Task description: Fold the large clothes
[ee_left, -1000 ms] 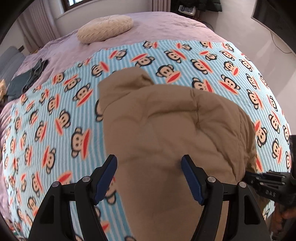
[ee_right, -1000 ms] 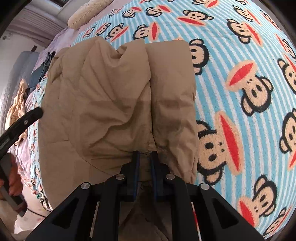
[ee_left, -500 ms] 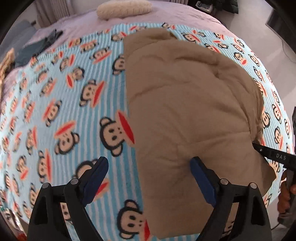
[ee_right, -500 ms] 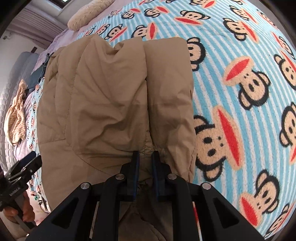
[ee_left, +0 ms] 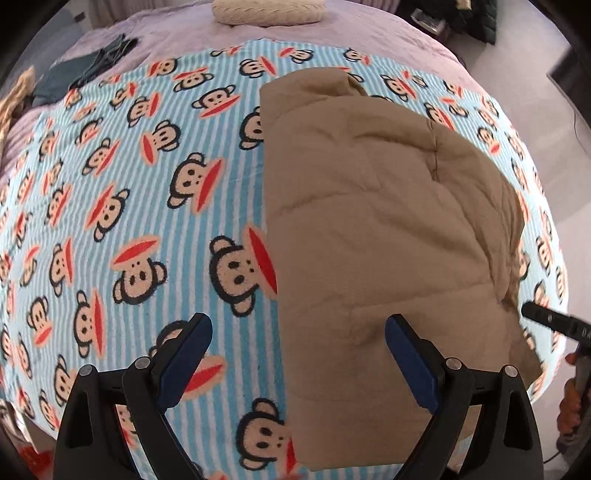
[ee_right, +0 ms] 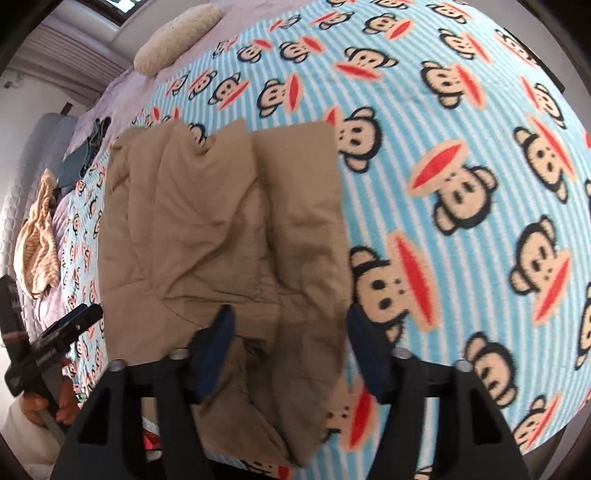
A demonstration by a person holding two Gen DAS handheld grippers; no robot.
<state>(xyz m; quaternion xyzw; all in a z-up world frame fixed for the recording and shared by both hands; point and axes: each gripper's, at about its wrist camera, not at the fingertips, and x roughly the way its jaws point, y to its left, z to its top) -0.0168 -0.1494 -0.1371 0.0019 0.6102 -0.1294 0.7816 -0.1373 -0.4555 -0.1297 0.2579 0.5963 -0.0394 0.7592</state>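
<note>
On the bed: tan padded garment lay folded on the monkey blanket.
Left claw: opening wide, holding nothing.
Right claw: opening, fabric between its pads, released.
Advice: lift clear without snagging.

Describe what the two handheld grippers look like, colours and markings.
Both the left gripper and the right gripper have black angular frames with silver screw heads at the joints and dark blue pads on the fingers. The side of each carries small white lettering, too small to read.

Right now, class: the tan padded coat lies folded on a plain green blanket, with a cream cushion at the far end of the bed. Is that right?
Not quite. The tan padded coat lies on a blue-striped blanket printed with monkey faces, not plain green, as the left wrist view shows. The cream cushion is indeed at the far end.
</note>
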